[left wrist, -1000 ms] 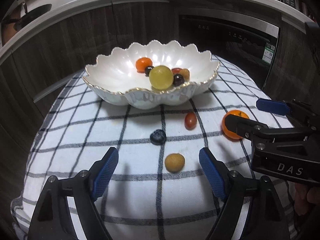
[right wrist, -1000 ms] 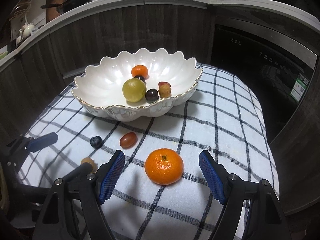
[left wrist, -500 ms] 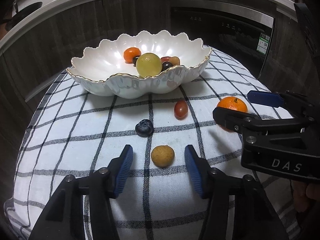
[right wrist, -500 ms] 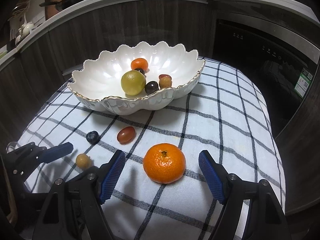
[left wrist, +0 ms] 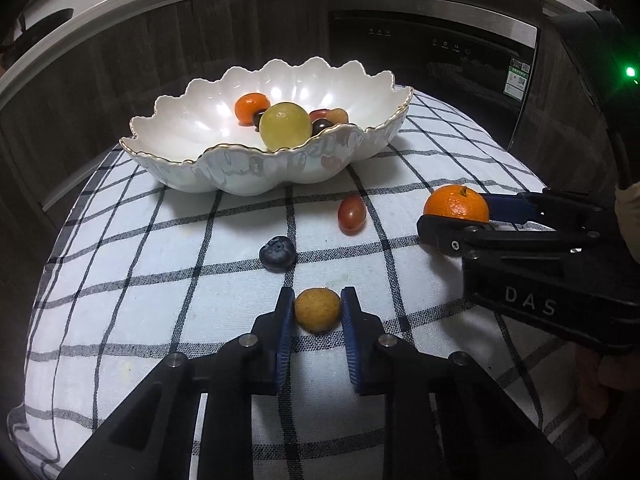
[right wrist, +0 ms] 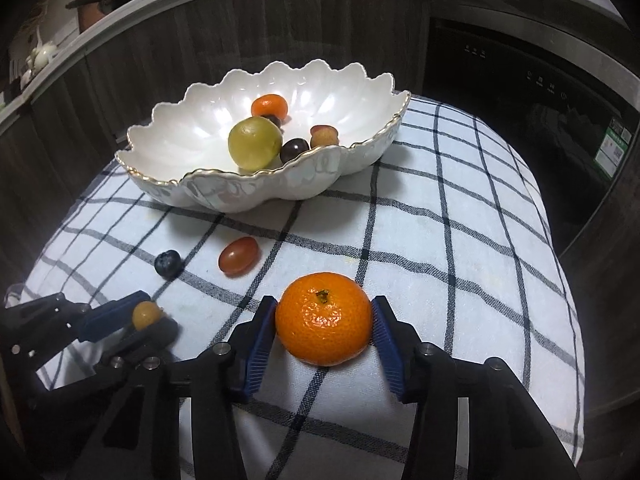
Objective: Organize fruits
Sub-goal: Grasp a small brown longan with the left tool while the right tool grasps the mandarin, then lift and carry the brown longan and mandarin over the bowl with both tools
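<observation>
The letters "DAS" stand on the right hand-held gripper (left wrist: 456,216)'s black body.

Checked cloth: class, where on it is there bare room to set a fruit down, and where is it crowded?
Free: the right side of the checked cloth, beyond the mandarin and right of the bowl; also the left strip below the bowl. Crowded: the middle front, where blueberry, grape tomato, small tan fruit and both tools sit.

The left gripper (left wrist: 317,309) pointed steeply down, its blue pads (left wrist: 285,334) pressed onto a small tan fruit (left wrist: 317,310). The right gripper (right wrist: 324,326), angled likewise at its right, was closing, pads against a tangerine (right wrist: 323,324).
</observation>
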